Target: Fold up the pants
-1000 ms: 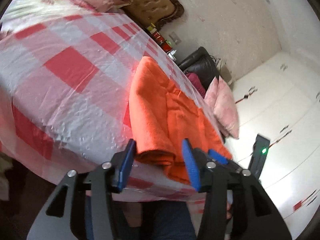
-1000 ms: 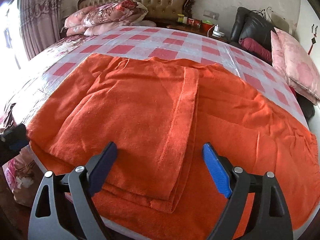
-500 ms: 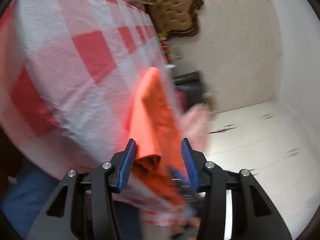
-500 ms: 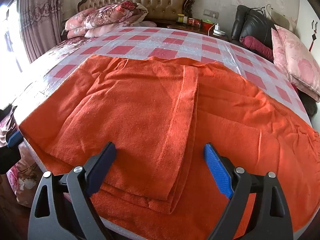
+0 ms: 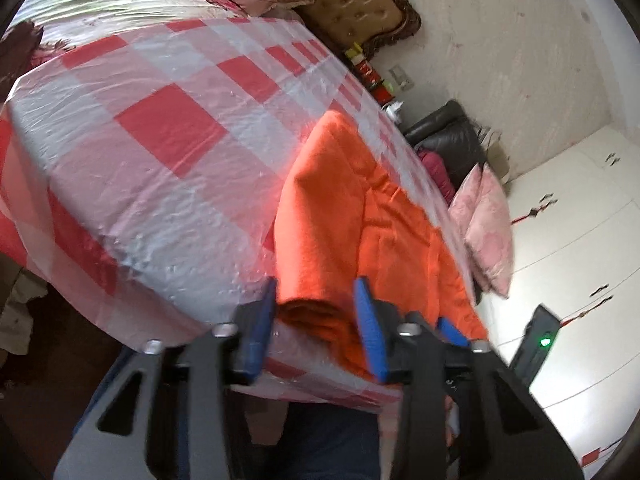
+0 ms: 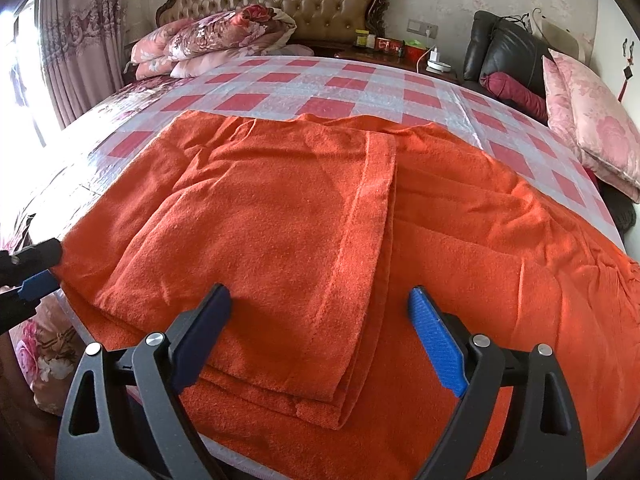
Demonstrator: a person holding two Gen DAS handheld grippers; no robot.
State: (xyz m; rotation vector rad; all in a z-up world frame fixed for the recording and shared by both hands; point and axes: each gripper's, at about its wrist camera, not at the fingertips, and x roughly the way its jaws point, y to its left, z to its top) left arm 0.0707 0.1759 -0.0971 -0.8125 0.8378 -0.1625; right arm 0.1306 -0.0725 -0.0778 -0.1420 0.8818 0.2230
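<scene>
The red-and-white checked plastic-covered bed top (image 6: 256, 102) lies bare beyond the folded orange fleece pants (image 6: 320, 216); floral pillows (image 6: 216, 46) block the headboard end, pink cushions (image 6: 592, 120) crowd the right edge

Left tool (image 5: 316, 320) and right tool (image 6: 320, 332) both gape, fingers spread apart, gripping nothing.

Bed (image 6: 500, 156) under red-and-white checked plastic cover, folded orange pants (image 6: 320, 232) spread across it, floral pillows (image 6: 212, 44) at headboard
</scene>
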